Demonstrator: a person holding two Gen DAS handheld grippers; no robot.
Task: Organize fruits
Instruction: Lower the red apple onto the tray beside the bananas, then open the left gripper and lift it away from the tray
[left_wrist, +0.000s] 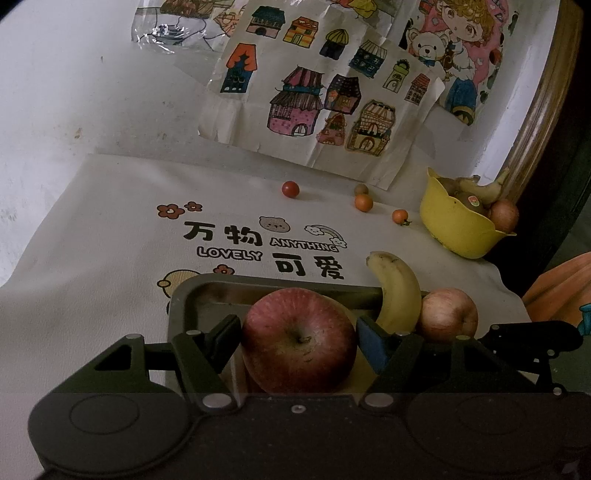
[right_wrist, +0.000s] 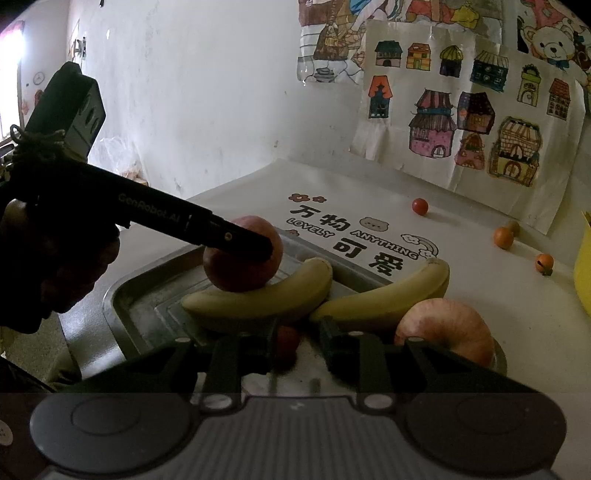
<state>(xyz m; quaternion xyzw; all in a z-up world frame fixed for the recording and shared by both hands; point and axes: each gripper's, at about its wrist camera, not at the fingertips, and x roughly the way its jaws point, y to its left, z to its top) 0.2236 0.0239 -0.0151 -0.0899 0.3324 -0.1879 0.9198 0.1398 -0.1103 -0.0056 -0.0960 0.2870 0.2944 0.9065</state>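
White cartoon-printed cloth (left_wrist: 110, 258) covers the table, with kids' house drawings (left_wrist: 314, 92) taped on the wall behind. The left gripper (left_wrist: 299, 332) has its fingers clamped around a big dark red apple (left_wrist: 299, 339) over the grey metal tray (left_wrist: 184, 295); its own view hides most of the tray floor.

The right wrist view shows more: two yellow bananas (right_wrist: 266, 295) (right_wrist: 388, 291), a paler streaked apple (right_wrist: 447, 328), and a small red fruit (right_wrist: 288, 341) half-hidden between the right gripper's (right_wrist: 295, 343) spread fingers. Can't tell if they touch it.

Four small round fruits (left_wrist: 364, 202) sit loose on the cloth. The yellow plastic bowl (left_wrist: 454, 229) holds several fruits, hard to make out, and is cut off in the right view.
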